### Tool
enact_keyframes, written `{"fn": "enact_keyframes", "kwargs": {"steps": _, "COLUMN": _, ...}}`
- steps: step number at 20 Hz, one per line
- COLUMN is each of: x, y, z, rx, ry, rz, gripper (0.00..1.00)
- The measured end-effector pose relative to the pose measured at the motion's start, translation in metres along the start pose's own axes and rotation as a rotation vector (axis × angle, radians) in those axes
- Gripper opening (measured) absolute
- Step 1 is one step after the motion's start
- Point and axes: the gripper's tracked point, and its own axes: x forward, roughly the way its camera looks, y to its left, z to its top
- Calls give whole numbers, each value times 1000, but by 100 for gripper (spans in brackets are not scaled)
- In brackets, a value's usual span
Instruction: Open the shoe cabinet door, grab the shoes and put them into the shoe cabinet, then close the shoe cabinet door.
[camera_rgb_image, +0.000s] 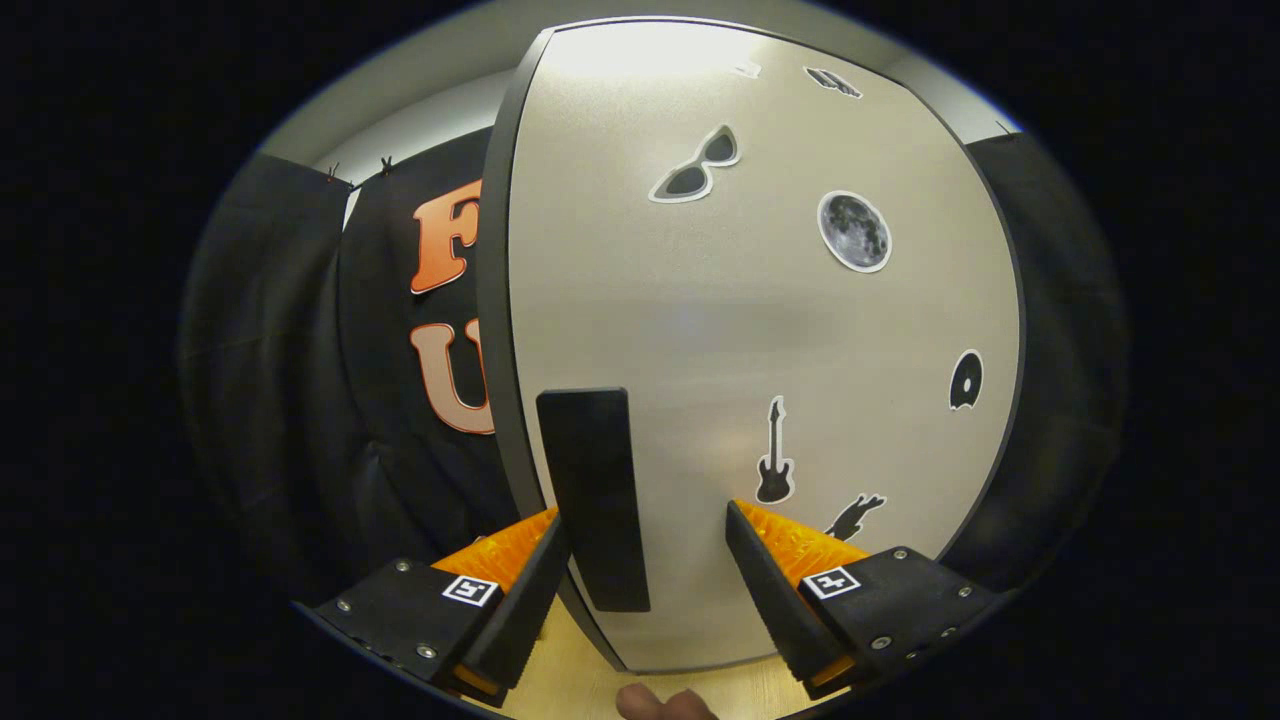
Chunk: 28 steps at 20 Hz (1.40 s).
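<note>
Bright overhead glare washing the cabinet door (740, 320) top, fisheye bowing its edges, focus sharp

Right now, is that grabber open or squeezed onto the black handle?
Open: the gripper has its fingers spread either side of the black handle on the cabinet door, with a clear gap on one side.

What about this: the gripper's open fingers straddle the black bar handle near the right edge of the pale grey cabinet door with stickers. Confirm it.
Wrong in one respect. In the gripper view the black bar handle sits near the left edge of the pale grey cabinet door, not the right. The rest holds: the gripper is open, its fingers either side of the handle, and stickers dot the door.
</note>
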Motion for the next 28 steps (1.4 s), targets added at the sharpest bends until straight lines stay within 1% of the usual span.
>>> {"fn": "enact_keyframes", "kwargs": {"steps": 4, "x": -24, "y": 6, "z": 4, "rx": -30, "ry": -16, "rz": 6, "gripper": 95}}
{"fn": "enact_keyframes", "kwargs": {"steps": 8, "x": -61, "y": 6, "z": 6, "rx": -36, "ry": -19, "rz": 9, "gripper": 95}}
{"fn": "enact_keyframes", "kwargs": {"steps": 13, "x": -131, "y": -8, "z": 4, "rx": -55, "ry": -23, "rz": -20, "gripper": 95}}
{"fn": "enact_keyframes", "kwargs": {"steps": 19, "x": -214, "y": -32, "z": -3, "rx": -115, "ry": -13, "rz": -62, "gripper": 95}}
{"fn": "enact_keyframes", "kwargs": {"steps": 23, "x": -250, "y": -44, "z": 7, "rx": -95, "ry": -30, "rz": -69, "gripper": 95}}
{"fn": "enact_keyframes", "kwargs": {"steps": 28, "x": -282, "y": -56, "z": 30, "rx": -65, "ry": -81, "rz": -66, "gripper": 95}}
